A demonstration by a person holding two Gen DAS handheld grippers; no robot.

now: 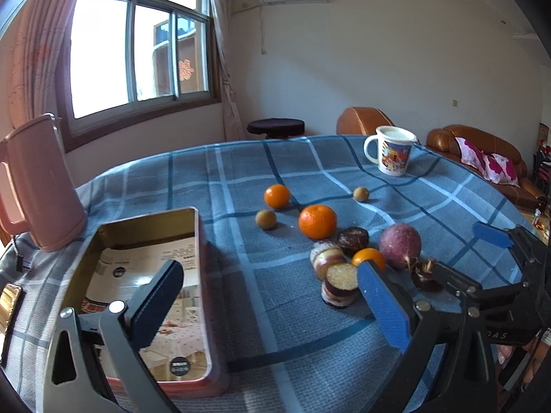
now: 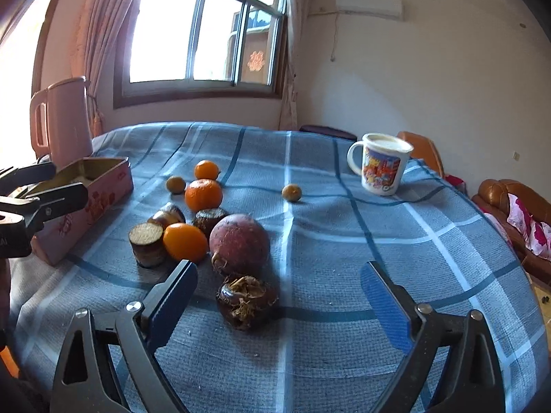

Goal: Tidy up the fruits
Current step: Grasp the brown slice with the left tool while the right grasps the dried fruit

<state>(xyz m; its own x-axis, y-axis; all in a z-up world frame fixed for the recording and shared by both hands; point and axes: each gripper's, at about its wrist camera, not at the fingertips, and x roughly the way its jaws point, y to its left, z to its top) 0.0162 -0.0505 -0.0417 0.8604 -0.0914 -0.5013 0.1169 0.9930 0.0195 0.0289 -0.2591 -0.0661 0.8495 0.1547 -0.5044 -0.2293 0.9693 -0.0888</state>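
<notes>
We've got our right gripper [image 2: 279, 296] wide and empty around the water chestnut [image 2: 246, 301]; the left gripper [image 1: 268, 296] hangs wide by the tin [image 1: 198, 241]. It's round, so an off-centre pinch could roll it into the radish [image 2: 240, 242].

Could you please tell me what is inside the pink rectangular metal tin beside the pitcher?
The pink rectangular metal tin holds only printed paper sheets lying flat on its bottom; no fruit is in it. The left gripper's finger covers part of the paper.
</notes>
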